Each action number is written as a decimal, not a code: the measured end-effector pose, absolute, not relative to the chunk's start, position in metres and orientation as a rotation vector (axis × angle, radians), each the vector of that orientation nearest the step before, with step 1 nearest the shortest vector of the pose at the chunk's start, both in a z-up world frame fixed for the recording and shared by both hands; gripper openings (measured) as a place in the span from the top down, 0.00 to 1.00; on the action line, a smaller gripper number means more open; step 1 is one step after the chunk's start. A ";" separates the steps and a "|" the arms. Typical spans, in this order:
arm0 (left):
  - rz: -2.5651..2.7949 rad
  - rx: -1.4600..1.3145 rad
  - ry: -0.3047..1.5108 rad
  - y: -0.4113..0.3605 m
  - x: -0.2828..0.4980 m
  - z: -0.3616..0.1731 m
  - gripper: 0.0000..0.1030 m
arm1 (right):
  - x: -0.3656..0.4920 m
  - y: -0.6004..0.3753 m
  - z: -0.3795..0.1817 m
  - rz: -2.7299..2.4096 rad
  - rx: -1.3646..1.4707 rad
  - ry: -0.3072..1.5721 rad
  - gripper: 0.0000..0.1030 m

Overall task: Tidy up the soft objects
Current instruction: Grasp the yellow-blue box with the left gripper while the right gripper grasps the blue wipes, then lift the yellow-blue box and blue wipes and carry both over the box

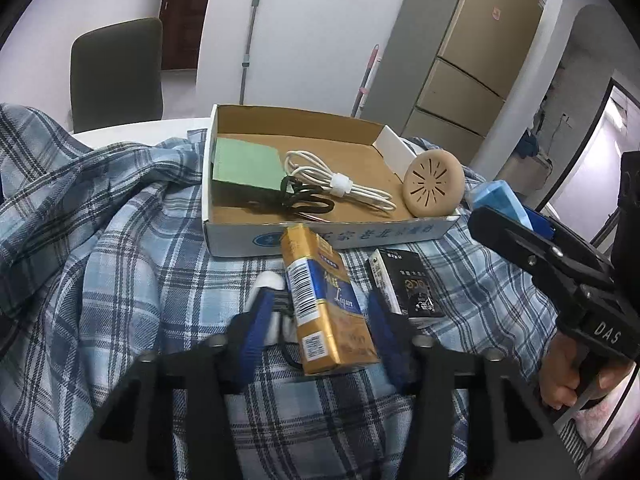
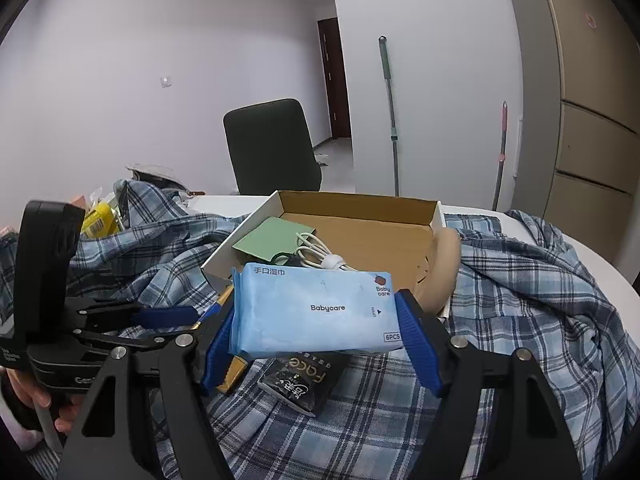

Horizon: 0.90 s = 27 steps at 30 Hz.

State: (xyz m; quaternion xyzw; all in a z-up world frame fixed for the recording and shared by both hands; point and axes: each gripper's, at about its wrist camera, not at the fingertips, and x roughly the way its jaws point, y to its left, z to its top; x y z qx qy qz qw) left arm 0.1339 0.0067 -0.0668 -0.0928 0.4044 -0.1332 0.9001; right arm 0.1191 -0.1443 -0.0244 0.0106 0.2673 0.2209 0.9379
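Observation:
A gold cigarette pack (image 1: pixel 324 300) lies on the blue plaid shirt (image 1: pixel 120 240) between the fingers of my left gripper (image 1: pixel 320 320). The right pad sits at its side. Between the left pad and the pack a white thing shows, so I cannot tell whether the pads press. My right gripper (image 2: pixel 316 320) is shut on a light blue wet-wipes pack (image 2: pixel 304 300), held by its two ends above the shirt, in front of the cardboard box (image 2: pixel 434 208). In the left wrist view the wipes pack (image 1: pixel 496 200) and right gripper (image 1: pixel 508 220) are at the right.
A black sachet (image 1: pixel 408 284) lies beside the gold pack. The box (image 1: pixel 248 236) holds a green card (image 1: pixel 244 164), a white cable (image 1: pixel 340 184) and a black corded item. A beige disc (image 1: pixel 434 188) leans at its right corner. A chair (image 2: pixel 272 148) and mops stand behind.

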 end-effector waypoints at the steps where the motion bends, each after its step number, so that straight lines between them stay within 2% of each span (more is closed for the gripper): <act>1: -0.287 -0.197 0.838 0.007 0.134 -0.067 0.64 | 0.119 -0.145 -0.025 0.450 0.026 0.546 0.30; 10: -0.356 -0.139 0.793 -0.008 0.123 -0.057 0.66 | 0.114 -0.148 -0.022 0.465 0.033 0.533 0.30; 16: -0.342 -0.083 0.859 -0.019 0.131 -0.066 0.66 | 0.114 -0.145 -0.023 0.467 0.024 0.536 0.30; 18: -0.330 -0.091 0.879 -0.017 0.133 -0.070 0.68 | 0.114 -0.144 -0.023 0.464 0.021 0.538 0.30; 19: -0.327 -0.097 0.875 -0.016 0.133 -0.070 0.80 | 0.113 -0.144 -0.024 0.462 0.021 0.538 0.30; 27: -0.309 -0.115 0.711 -0.004 0.112 -0.050 0.80 | 0.108 -0.141 -0.022 0.425 -0.011 0.471 0.30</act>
